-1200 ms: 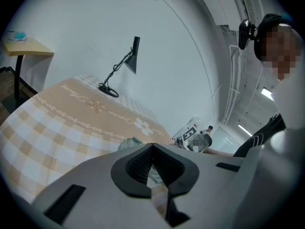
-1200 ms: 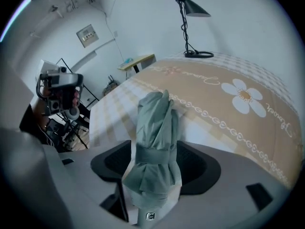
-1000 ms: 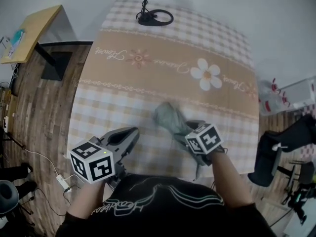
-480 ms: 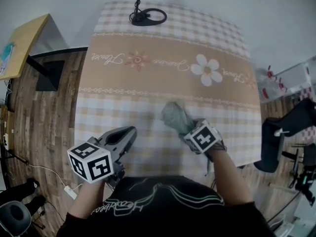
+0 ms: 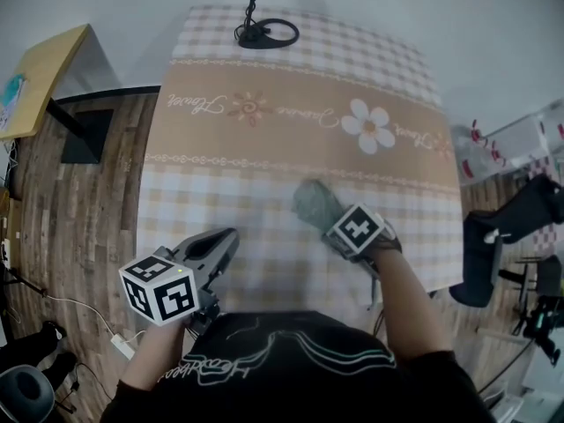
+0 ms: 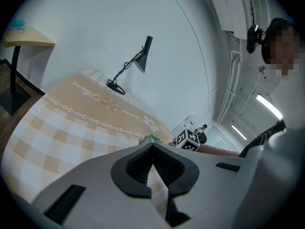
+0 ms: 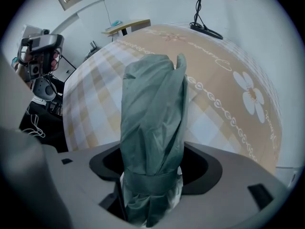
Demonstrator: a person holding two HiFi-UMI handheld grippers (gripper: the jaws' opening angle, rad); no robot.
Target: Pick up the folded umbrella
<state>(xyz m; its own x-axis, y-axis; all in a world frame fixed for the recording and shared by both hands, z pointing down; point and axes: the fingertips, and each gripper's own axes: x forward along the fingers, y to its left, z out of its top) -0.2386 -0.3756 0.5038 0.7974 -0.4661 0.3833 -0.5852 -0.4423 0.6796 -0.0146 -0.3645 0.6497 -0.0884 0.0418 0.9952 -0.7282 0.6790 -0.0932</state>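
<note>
The folded umbrella is a grey-green bundle with a strap round it, and it sticks out ahead of my right gripper over the near right part of the checked tablecloth. In the right gripper view the umbrella stands between the jaws, and the right gripper is shut on it just above the strap. My left gripper hovers at the table's near left edge, apart from the umbrella. Its jaws are together with nothing held.
A black desk lamp stands at the table's far edge, and the left gripper view shows the lamp too. A wooden side table is on the left. Dark equipment stands to the right of the table.
The right gripper keeps its hold and has carried the umbrella a little to the right and farther out over the table. The left gripper has hardly moved.
</note>
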